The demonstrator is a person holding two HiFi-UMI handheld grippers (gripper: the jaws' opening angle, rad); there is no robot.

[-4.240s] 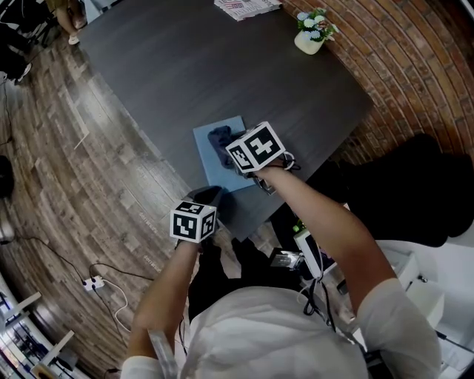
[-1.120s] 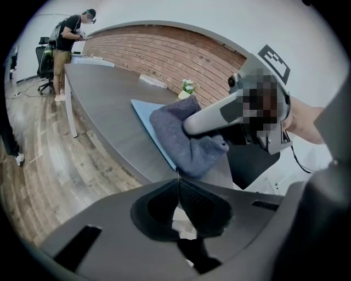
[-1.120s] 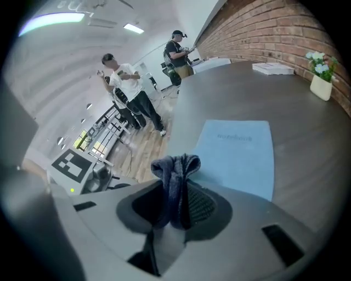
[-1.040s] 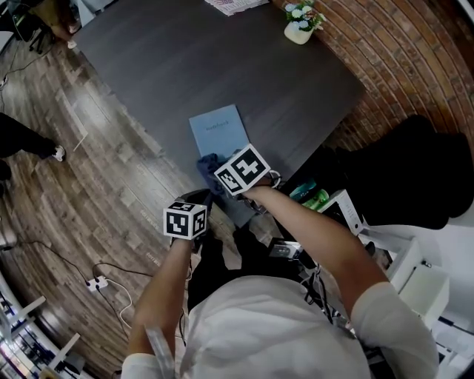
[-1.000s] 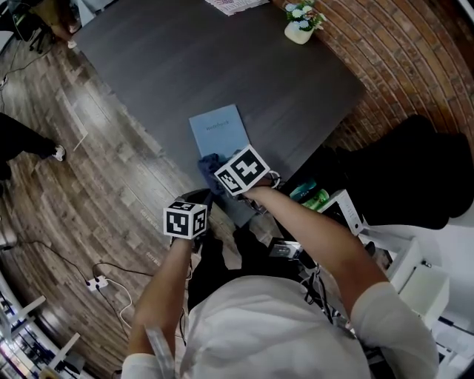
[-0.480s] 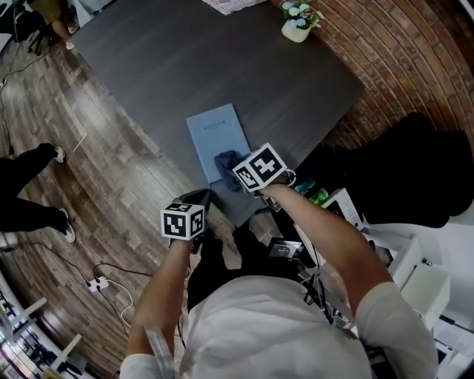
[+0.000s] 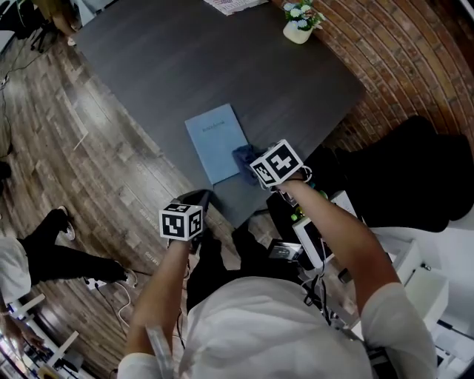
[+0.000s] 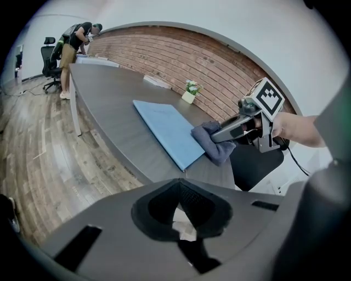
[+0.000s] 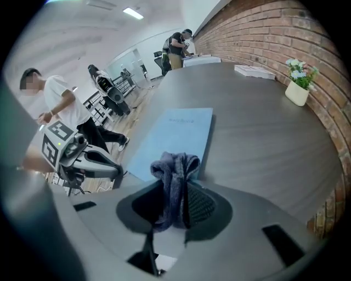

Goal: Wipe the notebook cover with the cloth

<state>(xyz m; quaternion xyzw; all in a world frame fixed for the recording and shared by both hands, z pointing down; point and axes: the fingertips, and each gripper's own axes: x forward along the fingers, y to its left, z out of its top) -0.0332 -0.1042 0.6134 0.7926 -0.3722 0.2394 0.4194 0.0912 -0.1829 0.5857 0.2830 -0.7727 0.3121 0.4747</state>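
Note:
A light blue notebook [image 7: 215, 142] lies closed on the dark table [image 7: 222, 66] near its front edge. My right gripper [image 7: 252, 160] is shut on a bunched blue-grey cloth [image 7: 244, 157], which sits at the notebook's near right edge, partly over the table. In the right gripper view the cloth [image 9: 174, 181] hangs between the jaws with the notebook [image 9: 176, 138] just beyond it. The left gripper view shows the cloth [image 8: 213, 142] against the notebook [image 8: 164, 130]. My left gripper [image 7: 203, 197] hovers off the table's front edge, jaws together with nothing held.
A small white pot of flowers [image 7: 300, 22] and a stack of papers [image 7: 235, 6] stand at the table's far side by the brick wall [image 7: 400, 52]. A person [image 7: 44, 255] walks on the wooden floor at left. A black chair [image 7: 400, 185] stands at right.
My right gripper has dragged the cloth from the notebook's near corner rightward across to its right edge. The left gripper has stayed put. A person has walked into view at lower left.

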